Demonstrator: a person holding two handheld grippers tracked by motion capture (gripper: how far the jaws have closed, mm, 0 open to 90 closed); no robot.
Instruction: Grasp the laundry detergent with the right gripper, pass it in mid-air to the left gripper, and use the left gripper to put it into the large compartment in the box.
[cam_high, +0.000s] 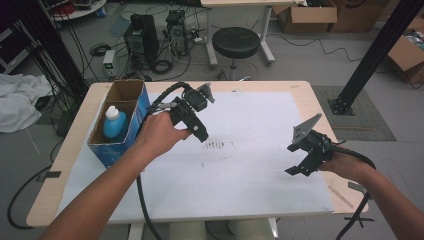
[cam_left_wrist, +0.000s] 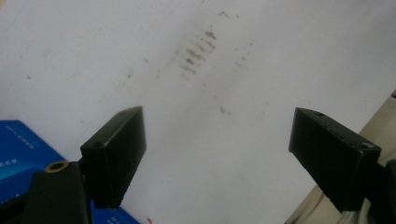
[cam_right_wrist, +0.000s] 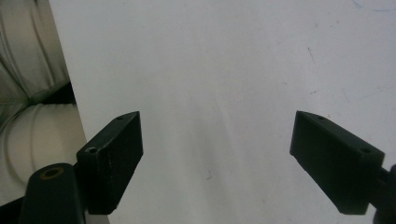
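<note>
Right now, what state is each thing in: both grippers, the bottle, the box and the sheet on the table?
Left gripper: open, empty, above the sheet beside the box.
Right gripper: open, empty, over the sheet's right part.
Bottle: upright in the box, cap on.
Box: open-topped, upright at the table's left.
Sheet: lying flat, marked with dark smudges near its middle.

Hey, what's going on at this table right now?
A person holds a claw in each hand over a white sheet on the table. Both are open and hold nothing. The left claw hovers near some brownish smudges on the sheet, next to a blue cardboard box with a blue bottle standing in it. The right claw hangs over bare sheet near the table's right edge.
</note>
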